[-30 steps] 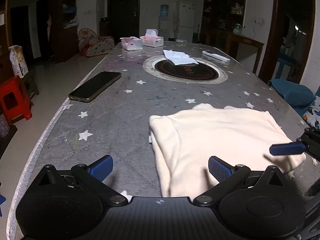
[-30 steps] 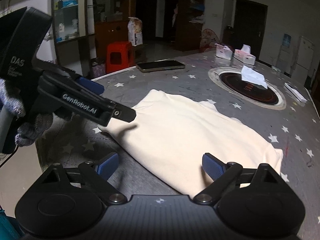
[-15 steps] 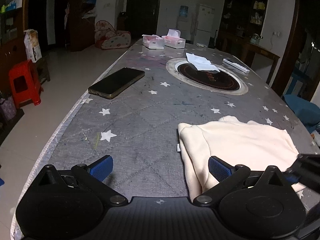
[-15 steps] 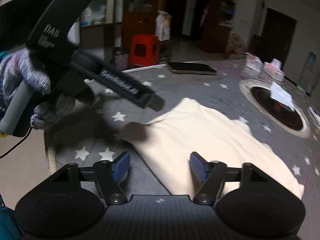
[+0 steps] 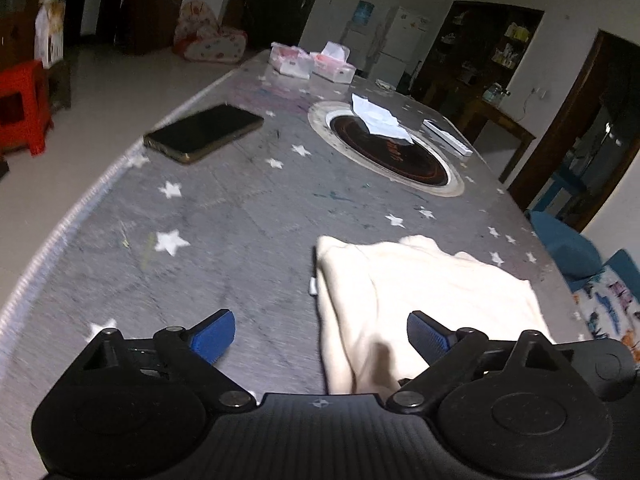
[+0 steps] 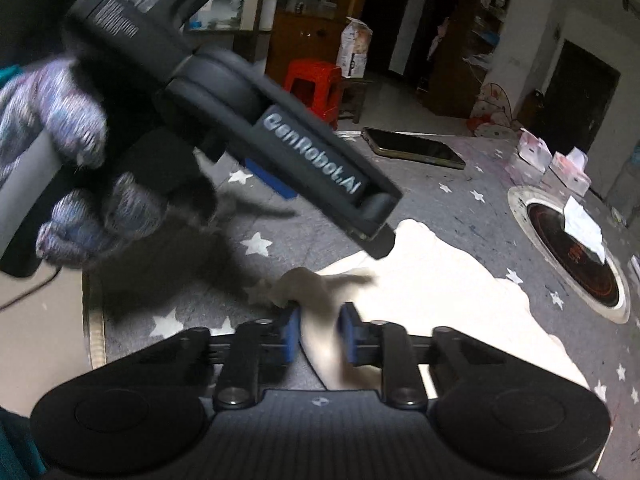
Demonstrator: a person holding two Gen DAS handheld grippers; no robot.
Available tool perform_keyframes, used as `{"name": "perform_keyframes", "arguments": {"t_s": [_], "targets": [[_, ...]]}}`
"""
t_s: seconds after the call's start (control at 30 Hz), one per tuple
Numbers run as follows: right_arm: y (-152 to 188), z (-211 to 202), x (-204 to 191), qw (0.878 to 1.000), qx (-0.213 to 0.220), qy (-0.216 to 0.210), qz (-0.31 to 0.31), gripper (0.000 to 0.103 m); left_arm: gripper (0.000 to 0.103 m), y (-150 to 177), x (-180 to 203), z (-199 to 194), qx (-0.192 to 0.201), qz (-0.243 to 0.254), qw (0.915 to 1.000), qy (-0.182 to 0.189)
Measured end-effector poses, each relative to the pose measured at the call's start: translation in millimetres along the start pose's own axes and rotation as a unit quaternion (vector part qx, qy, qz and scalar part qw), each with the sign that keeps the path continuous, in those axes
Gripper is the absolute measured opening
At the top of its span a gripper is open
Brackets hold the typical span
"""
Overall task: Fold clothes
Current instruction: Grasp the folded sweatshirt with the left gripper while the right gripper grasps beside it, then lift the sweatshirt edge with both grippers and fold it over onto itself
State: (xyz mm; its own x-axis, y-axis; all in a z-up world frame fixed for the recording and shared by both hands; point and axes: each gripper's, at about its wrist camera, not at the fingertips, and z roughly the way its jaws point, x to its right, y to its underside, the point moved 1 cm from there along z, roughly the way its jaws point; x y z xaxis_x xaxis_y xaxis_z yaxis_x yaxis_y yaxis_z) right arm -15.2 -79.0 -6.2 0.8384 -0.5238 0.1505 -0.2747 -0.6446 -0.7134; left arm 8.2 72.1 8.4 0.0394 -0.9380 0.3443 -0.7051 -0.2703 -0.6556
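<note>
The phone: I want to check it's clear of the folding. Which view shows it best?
The left wrist view: the phone lies large and unblocked on the table, apart from the cream garment. The right wrist view shows it smaller, farther off.

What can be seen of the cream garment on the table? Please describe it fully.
The cream garment looks like soft, thick fabric, folded into a rough rectangle with layered edges. It lies flat on the grey star-patterned table. The right tool is closing on a bunched near edge; the left tool is wide, closing slightly, astride another edge.
</note>
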Motion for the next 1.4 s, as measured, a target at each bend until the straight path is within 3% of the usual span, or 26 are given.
{"name": "perform_keyframes", "arguments": {"t_s": [0.17,0.3,0.4,0.5,0.57,0.63,0.77,0.87,0.9,0.93,1.13,1.2,1.27,1.33,1.4], "targets": [[-5,-13,24,0.997,0.019,-0.030,0.065,0.010,0.094,-5,-7,8,-0.022,-0.064,0.9970,0.037],[-6,-25,36,0.995,0.036,-0.042,0.087,0.008,0.089,-8,-13,21,-0.052,-0.129,0.9871,0.079],[-7,-31,38,0.994,0.047,-0.051,0.088,0.006,0.079,-9,-13,30,-0.065,-0.158,0.9803,0.099],[-7,-35,38,0.993,0.056,-0.059,0.086,0.002,0.061,-9,-16,37,-0.073,-0.182,0.9744,0.111],[-8,-34,36,0.993,0.054,-0.060,0.084,0.002,0.042,-8,-19,40,-0.074,-0.194,0.9723,0.109],[-5,-33,36,0.993,0.053,-0.059,0.084,0.003,0.031,-6,-23,41,-0.076,-0.204,0.9704,0.103],[-1,-25,34,0.996,0.033,-0.043,0.064,0.016,0.028,-8,-30,40,-0.081,-0.219,0.9672,0.099],[1,-18,30,0.997,0.027,-0.047,0.052,0.031,0.024,-10,-29,39,-0.080,-0.209,0.9701,0.093],[0,-16,27,0.998,0.027,-0.046,0.043,0.042,0.022,-10,-29,39,-0.081,-0.210,0.9699,0.093],[-1,-13,24,0.998,0.029,-0.043,0.033,0.046,0.021,-10,-29,39,-0.081,-0.210,0.9698,0.094],[-3,6,0,0.999,0.009,-0.034,-0.027,0.051,0.019,-13,-28,42,-0.088,-0.208,0.9699,0.092],[-3,11,-7,0.999,0.007,-0.017,-0.050,0.049,0.019,-15,-28,42,-0.088,-0.209,0.9694,0.093],[-4,14,-12,0.998,0.006,0.010,-0.063,0.033,0.019,-15,-28,43,-0.087,-0.210,0.9691,0.096],[-6,11,-8,0.999,0.012,0.015,-0.046,0.018,0.021,-15,-30,42,-0.087,-0.212,0.9683,0.100],[-9,6,2,1.000,0.022,0.004,-0.013,0.015,0.025,-14,-33,41,-0.083,-0.217,0.9671,0.103]]}}
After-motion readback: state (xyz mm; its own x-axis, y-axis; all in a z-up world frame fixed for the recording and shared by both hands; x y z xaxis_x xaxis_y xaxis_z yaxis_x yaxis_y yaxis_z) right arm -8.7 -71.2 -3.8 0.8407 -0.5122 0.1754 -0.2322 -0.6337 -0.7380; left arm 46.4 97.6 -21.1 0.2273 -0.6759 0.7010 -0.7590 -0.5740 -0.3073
